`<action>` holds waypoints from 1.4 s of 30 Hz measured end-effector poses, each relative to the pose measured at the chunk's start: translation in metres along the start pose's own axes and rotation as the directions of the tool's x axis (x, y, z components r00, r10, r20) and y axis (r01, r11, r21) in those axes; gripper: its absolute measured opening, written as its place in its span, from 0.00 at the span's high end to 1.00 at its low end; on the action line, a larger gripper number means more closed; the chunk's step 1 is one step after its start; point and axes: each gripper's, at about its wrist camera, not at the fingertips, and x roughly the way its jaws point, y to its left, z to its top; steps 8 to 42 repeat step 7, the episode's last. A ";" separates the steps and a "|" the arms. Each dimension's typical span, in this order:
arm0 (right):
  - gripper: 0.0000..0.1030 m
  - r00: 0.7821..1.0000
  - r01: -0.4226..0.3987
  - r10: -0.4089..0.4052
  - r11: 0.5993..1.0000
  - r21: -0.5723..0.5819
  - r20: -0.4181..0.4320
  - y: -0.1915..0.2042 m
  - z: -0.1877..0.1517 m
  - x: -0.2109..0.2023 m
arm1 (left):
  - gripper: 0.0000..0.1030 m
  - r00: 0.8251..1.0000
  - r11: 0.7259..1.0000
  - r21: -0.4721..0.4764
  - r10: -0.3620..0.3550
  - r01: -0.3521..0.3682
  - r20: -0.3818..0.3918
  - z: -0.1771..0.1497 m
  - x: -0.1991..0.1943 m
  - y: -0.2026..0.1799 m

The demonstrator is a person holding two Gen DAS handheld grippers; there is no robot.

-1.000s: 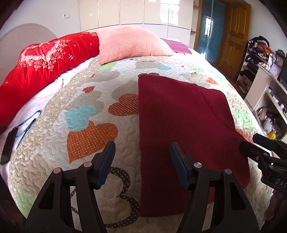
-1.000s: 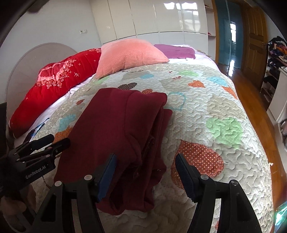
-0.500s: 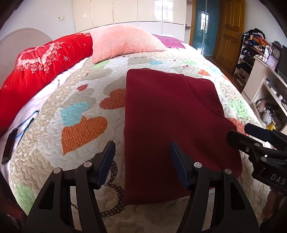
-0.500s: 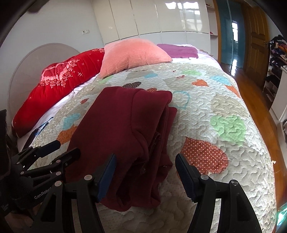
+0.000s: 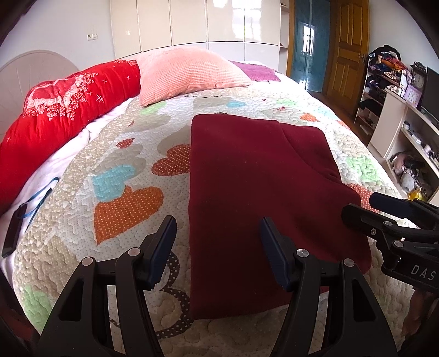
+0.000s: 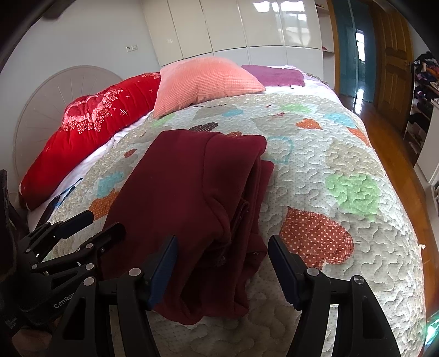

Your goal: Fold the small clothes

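Quilted bed (image 5: pixel 123 175) bears one seemingly folded maroon garment (image 5: pixel 255 192); both claws, left claw (image 5: pixel 218 247) and right claw (image 6: pixel 222 263), gape empty.

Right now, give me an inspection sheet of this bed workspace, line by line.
Surface: heart-patterned quilt on the bed, mostly flat.
Job's things: dark red garment folded into a long rectangle; layered edges loose along its right side.
Clutter: pink pillow, red bolster, purple cloth near the head.
Grippers: left gripper and right gripper, jaws open, holding nothing, above the garment's near edge.
Cables: black device with blue strap at the left bed edge.
Surroundings: white wardrobe, wooden door, cluttered shelves.
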 end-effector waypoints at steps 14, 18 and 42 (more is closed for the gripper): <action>0.36 1.000 0.000 0.000 1.000 0.005 -0.002 -0.002 -0.001 0.000 | 0.39 1.000 1.000 0.000 -0.002 0.002 0.005 0.000 -0.003 0.000; 0.36 1.000 0.000 0.000 1.000 0.005 -0.002 -0.002 -0.001 0.000 | 0.39 1.000 1.000 0.000 -0.002 0.002 0.005 0.000 -0.003 0.000; 0.36 1.000 0.000 0.000 1.000 0.005 -0.002 -0.002 -0.001 0.000 | 0.39 1.000 1.000 0.000 -0.002 0.002 0.005 0.000 -0.003 0.000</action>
